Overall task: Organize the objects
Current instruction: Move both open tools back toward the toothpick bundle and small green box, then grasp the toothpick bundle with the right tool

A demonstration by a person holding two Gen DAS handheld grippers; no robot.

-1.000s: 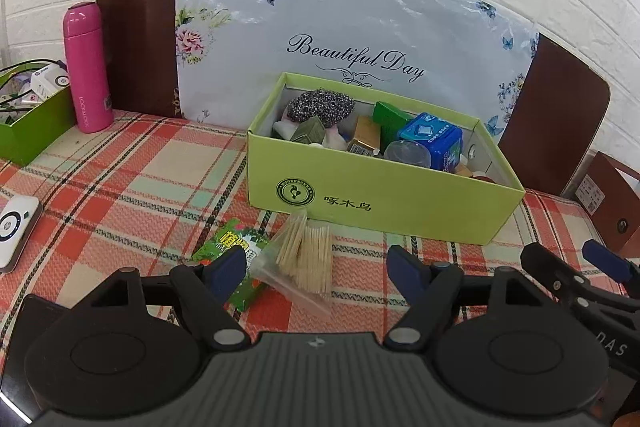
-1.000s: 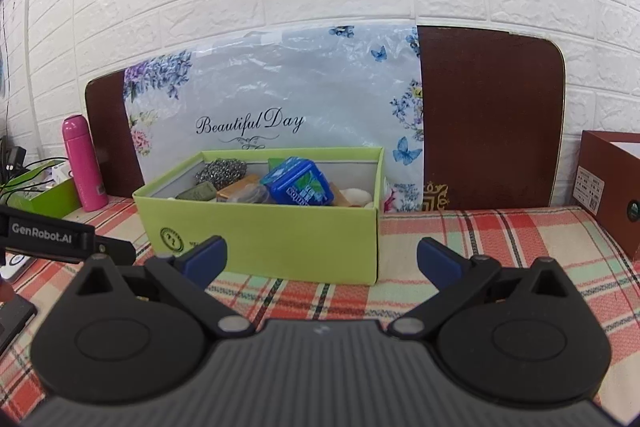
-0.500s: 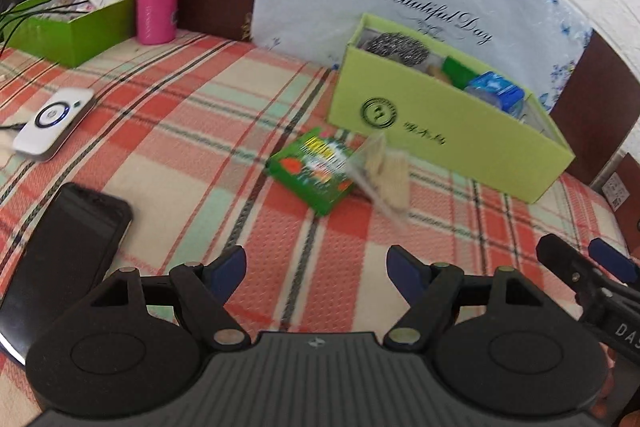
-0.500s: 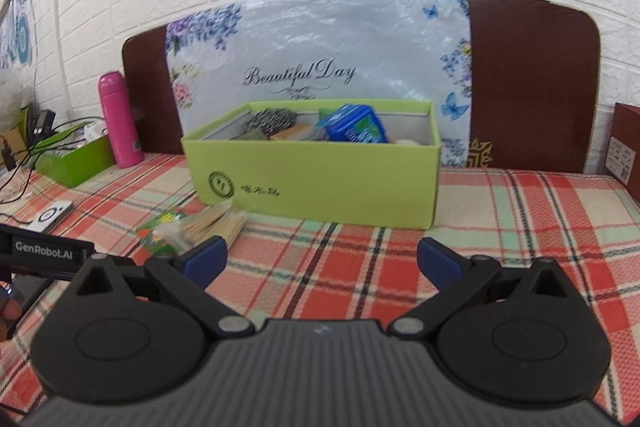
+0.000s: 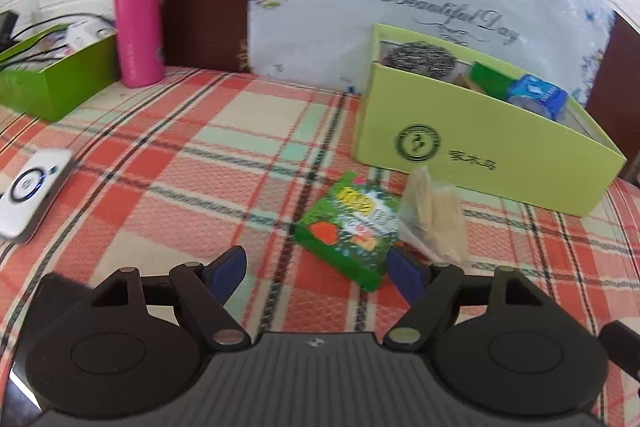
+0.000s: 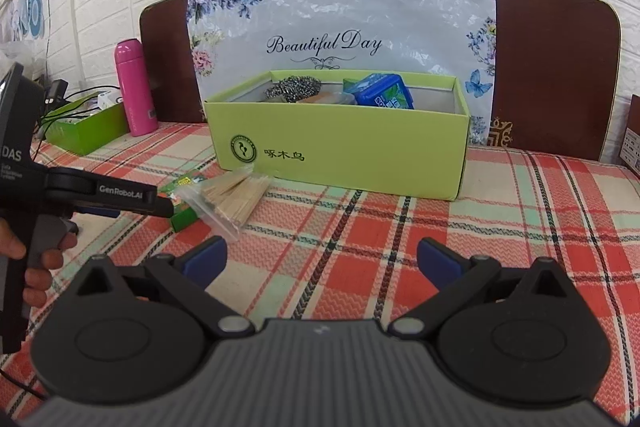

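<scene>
Our left claw is spread wide, w/ nothing in it. It hangs just above the green packet on the table. A toothpick bag leans on the packet, near the green box. Our right claw is spread too, empty.

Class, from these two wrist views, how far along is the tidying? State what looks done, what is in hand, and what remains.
Done: several items already sit inside the light green box. In hand: nothing; the left gripper hangs open near the green packet, and the right gripper is open and empty. Left: the packet and the toothpick bag lie on the tablecloth.
</scene>
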